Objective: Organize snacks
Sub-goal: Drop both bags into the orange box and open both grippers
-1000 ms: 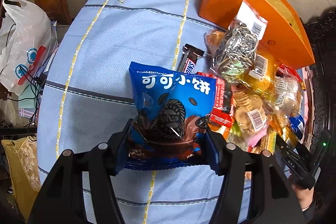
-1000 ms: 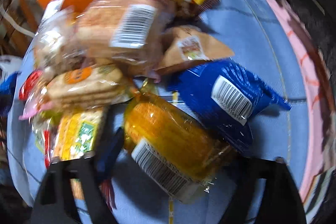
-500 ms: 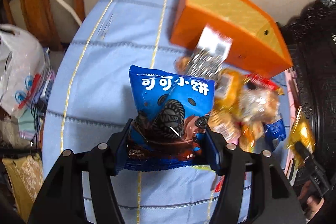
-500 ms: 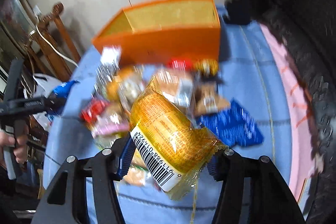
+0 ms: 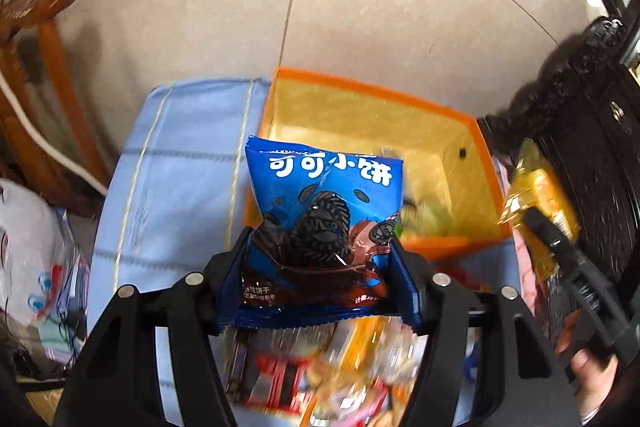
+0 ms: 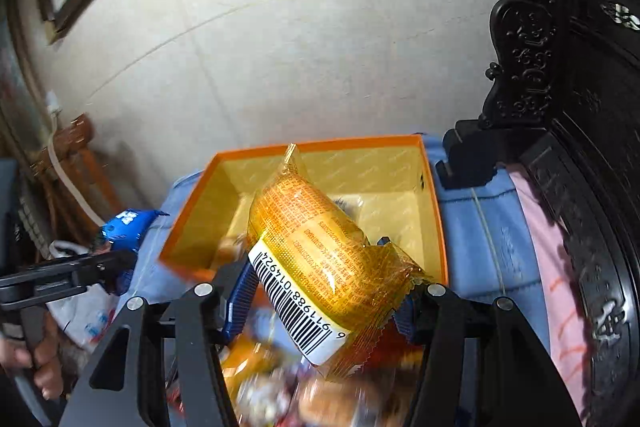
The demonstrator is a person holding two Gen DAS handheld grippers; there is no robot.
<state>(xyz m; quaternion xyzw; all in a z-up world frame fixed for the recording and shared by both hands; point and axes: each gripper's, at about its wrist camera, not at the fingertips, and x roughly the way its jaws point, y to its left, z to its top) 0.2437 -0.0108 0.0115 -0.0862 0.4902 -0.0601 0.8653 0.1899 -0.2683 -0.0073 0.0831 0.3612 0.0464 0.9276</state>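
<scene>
My left gripper (image 5: 320, 279) is shut on a blue cocoa-cookie bag (image 5: 324, 211) and holds it up in front of the open orange box (image 5: 372, 131). My right gripper (image 6: 324, 291) is shut on a yellow snack packet (image 6: 320, 259) with a barcode, held up before the same orange box (image 6: 320, 155). In the left wrist view the right gripper with the yellow packet (image 5: 536, 195) shows at the right edge. In the right wrist view the left gripper with the blue bag (image 6: 124, 227) shows at the left. A blurred pile of snacks (image 5: 328, 375) lies below both grippers.
The box stands at the far end of a table with a blue cloth (image 5: 180, 167). Dark carved furniture (image 6: 560, 107) rises close on the right. A wooden chair (image 5: 44, 67) and a white plastic bag (image 5: 28, 259) are on the left. A wall is behind.
Both grippers have lifted their packets off the pile and tilted up toward the orange box, whose inside now shows. The right gripper closed on the yellow packet during the last second.
</scene>
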